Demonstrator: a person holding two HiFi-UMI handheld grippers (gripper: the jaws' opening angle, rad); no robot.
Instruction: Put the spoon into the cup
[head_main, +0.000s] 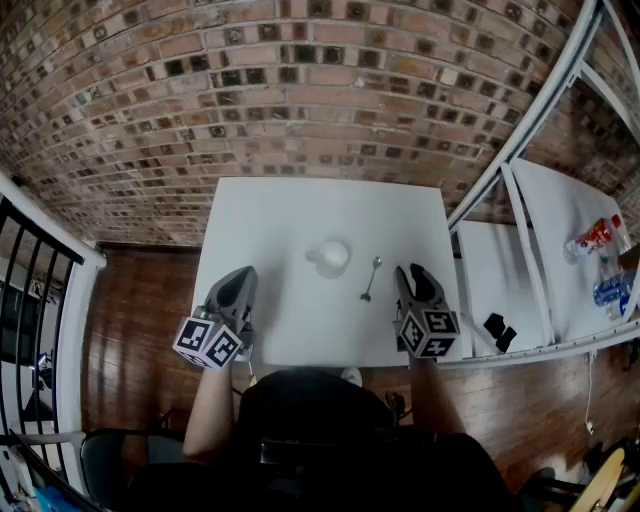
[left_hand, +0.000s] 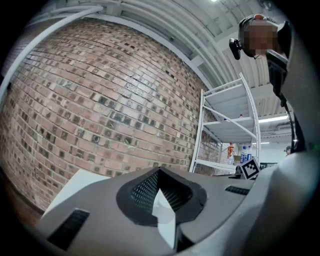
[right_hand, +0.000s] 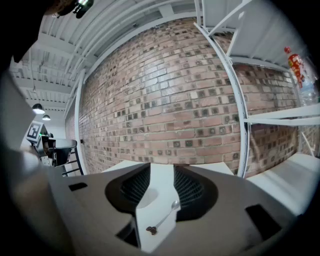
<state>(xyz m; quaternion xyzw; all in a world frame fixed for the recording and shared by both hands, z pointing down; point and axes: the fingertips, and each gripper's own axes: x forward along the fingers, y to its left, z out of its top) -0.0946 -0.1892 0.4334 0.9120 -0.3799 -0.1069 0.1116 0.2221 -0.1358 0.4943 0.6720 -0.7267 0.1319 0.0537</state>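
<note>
A white cup (head_main: 331, 256) stands near the middle of the white table (head_main: 290, 215). A small metal spoon (head_main: 370, 279) lies flat just right of it, bowl end toward the wall. My right gripper (head_main: 416, 272) hovers over the table's near right part, right of the spoon and apart from it, its jaws open and empty. In the right gripper view the spoon (right_hand: 163, 219) and the cup (right_hand: 142, 198) show through the gap of the right gripper (right_hand: 161, 168). My left gripper (head_main: 241, 274) is at the near left, left of the cup, jaws together; the left gripper (left_hand: 159, 173) holds nothing.
A brick wall (head_main: 300, 90) rises behind the table. A white metal shelf rack (head_main: 520, 215) stands at the right with bottles (head_main: 600, 240) and a small black item (head_main: 497, 327) on it. A black railing (head_main: 30, 280) runs along the left.
</note>
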